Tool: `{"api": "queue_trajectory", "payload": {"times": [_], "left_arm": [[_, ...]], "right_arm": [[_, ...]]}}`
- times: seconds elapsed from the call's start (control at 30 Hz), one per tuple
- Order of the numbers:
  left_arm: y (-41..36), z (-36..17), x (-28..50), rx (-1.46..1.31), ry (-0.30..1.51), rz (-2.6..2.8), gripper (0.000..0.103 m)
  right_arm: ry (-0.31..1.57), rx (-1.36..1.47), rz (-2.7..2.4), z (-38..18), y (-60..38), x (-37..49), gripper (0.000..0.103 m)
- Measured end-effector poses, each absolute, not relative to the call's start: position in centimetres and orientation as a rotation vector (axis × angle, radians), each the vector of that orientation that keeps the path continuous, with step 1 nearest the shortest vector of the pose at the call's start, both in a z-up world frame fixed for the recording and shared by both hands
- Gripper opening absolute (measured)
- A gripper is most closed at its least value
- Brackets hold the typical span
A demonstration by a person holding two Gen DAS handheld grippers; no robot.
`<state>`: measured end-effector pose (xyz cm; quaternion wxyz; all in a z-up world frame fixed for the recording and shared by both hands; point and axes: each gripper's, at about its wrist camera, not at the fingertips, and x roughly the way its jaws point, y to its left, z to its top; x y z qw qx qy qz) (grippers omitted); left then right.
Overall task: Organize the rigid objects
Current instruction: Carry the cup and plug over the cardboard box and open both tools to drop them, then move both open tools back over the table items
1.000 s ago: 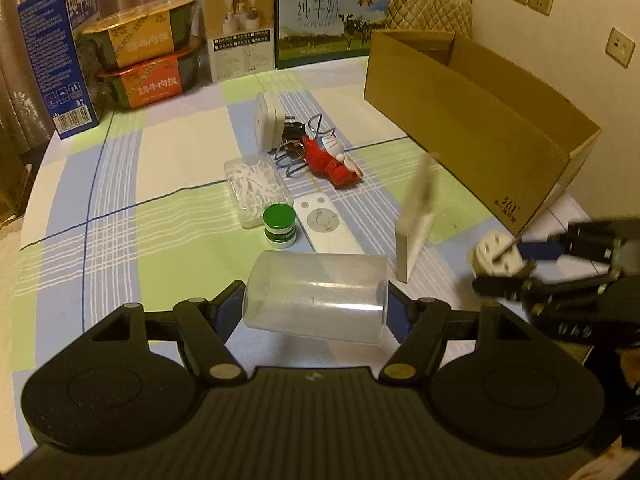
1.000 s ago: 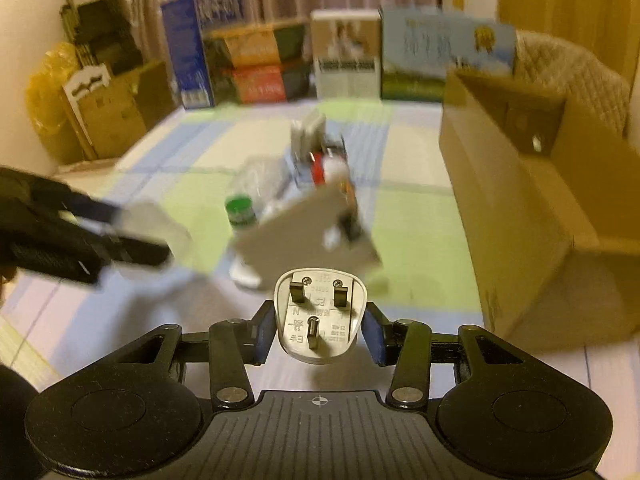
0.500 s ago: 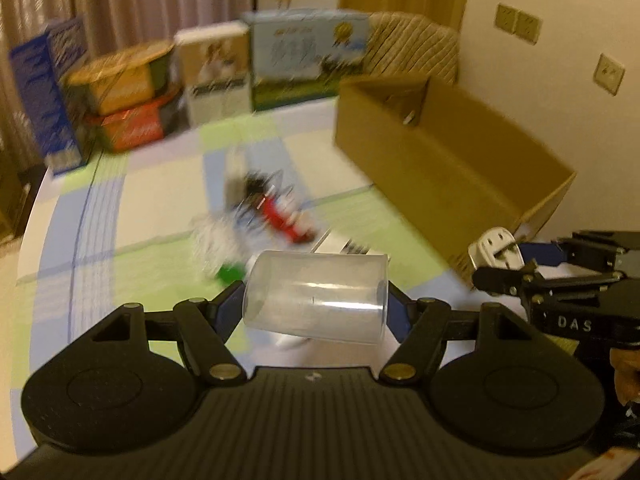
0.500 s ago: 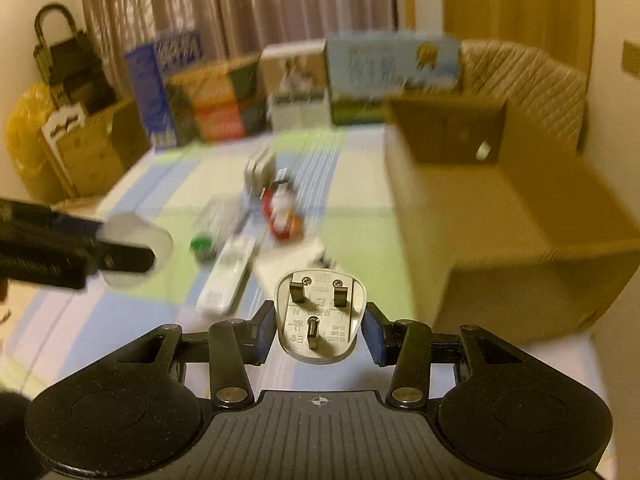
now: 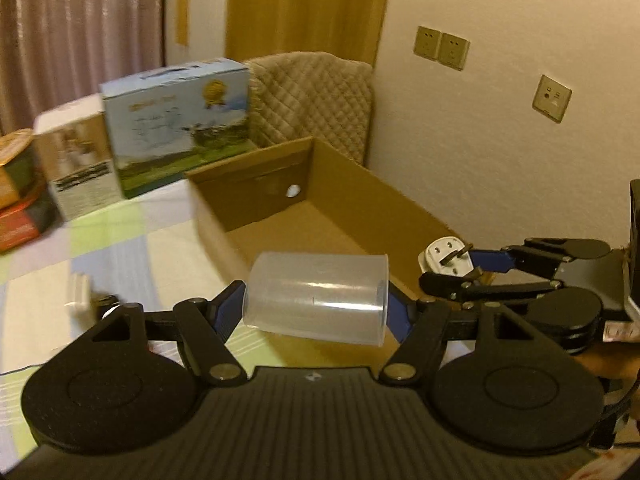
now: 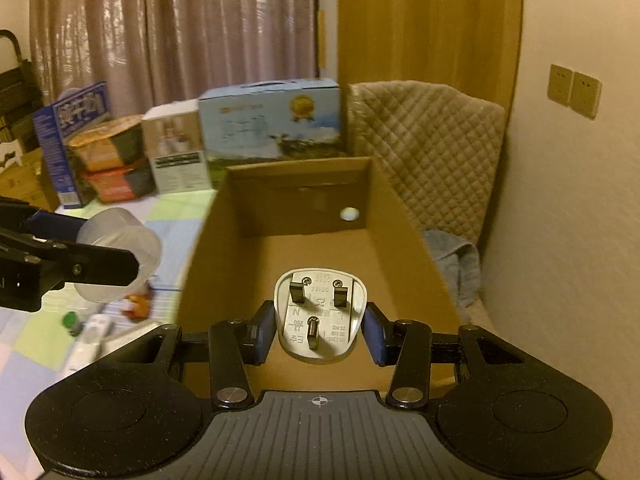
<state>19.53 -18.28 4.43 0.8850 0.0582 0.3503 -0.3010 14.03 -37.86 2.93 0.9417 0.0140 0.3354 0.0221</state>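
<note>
Item pair carried for boxing: left hand-held gripper [image 5: 316,306] clamped a clear plastic cup [image 5: 316,294] sideways, end to end between its pads, while right hand-held gripper [image 6: 318,326] pinched a white plug [image 6: 318,320], prongs facing back, directly before the open cardboard box [image 6: 404,236], apparently for dropping in.

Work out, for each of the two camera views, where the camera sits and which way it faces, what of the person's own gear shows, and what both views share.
Left wrist: sits on the left gripper, looking forward and down past its held clear cup at the cardboard box; the right gripper shows at right.
Right wrist: sits on the right gripper, looking over its held plug into the box; the left gripper shows at left.
Shared: box, cup, plug, blue carton.
</note>
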Motion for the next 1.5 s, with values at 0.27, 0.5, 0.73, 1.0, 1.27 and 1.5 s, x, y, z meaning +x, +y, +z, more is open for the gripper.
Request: {"api": "queue_trajectory", "payload": {"times": [0.27, 0.5, 0.73, 1.0, 1.27, 1.5], "left_arm": [[-22.2, 2.1, 21.8, 0.170, 0.743, -0.652, 0.068], [-21.4, 2.5, 21.7, 0.164, 0.720, -0.620, 0.083], [-18.4, 3.0, 20.8, 0.141, 0.720, -0.555, 0.083], [-14.7, 2.8, 19.2, 0.136, 0.721, -0.476, 0.083], [-8.8, 2.8, 16.9, 0.139, 0.724, -0.360, 0.083], [-1.7, 2.5, 13.3, 0.097, 0.757, -0.222, 0.084]], "right_arm": [[0.711, 0.072, 0.020, 1.0, -40.7, 15.0, 0.043], [0.724, 0.101, 0.020, 0.2, -41.1, 15.2, 0.043], [0.738, 0.105, 0.035, -0.3, -40.4, 15.6, 0.043], [0.734, 0.096, 0.050, -0.6, -39.5, 16.9, 0.054], [0.647, 0.130, 0.059, 2.4, -38.4, 14.9, 0.067], [0.598, 0.123, 0.122, 5.3, -34.3, 11.5, 0.069]]}}
